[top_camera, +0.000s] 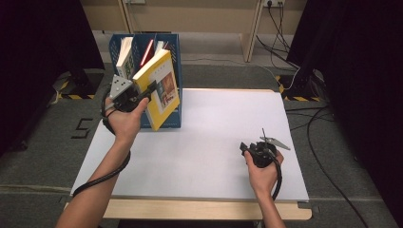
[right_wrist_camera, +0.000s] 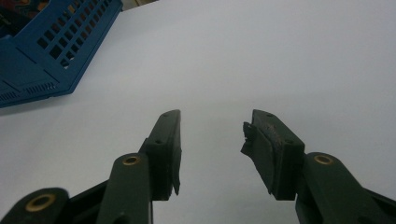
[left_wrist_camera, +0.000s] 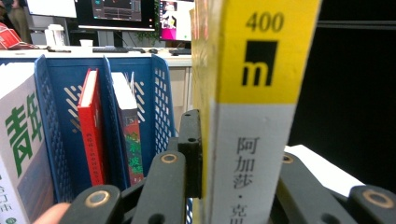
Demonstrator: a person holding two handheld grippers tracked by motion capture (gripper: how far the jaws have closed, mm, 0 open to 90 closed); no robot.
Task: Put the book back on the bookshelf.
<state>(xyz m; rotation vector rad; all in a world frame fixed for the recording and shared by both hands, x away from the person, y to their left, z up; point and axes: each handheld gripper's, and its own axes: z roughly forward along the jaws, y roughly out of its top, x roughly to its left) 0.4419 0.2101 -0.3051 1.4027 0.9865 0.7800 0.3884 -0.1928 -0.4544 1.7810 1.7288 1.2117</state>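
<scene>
While the left gripper (top_camera: 151, 89) is clamped on the spine of the yellow book (top_camera: 161, 88), we find that book in the upper left of the high view, tilted, lifted against the front of the blue rack (top_camera: 172, 121) at the far left corner of the table (top_camera: 214, 142). In the left gripper view the spine (left_wrist_camera: 252, 116) fills the centre of the frame, upright, with one jaw pressed flat on its left face and the other on its right. The rack (left_wrist_camera: 159, 107) stands behind it at the left, holding a red book (left_wrist_camera: 91, 135) and others in separate slots.

We judge the book stiff along the spine and moderately heavy, a thick paperback. The cover looks glossy and may slide under the pads. Held at one end of the spine, the free end will tend to sag and the pages may fan open. We advise a grip across the spine near mid-length, where the block is most rigid.

The right gripper (top_camera: 244, 148) rests at the lower right of the high view, over bare table. Its jaws stand apart with nothing between them, as the right gripper view (right_wrist_camera: 210, 140) confirms
</scene>
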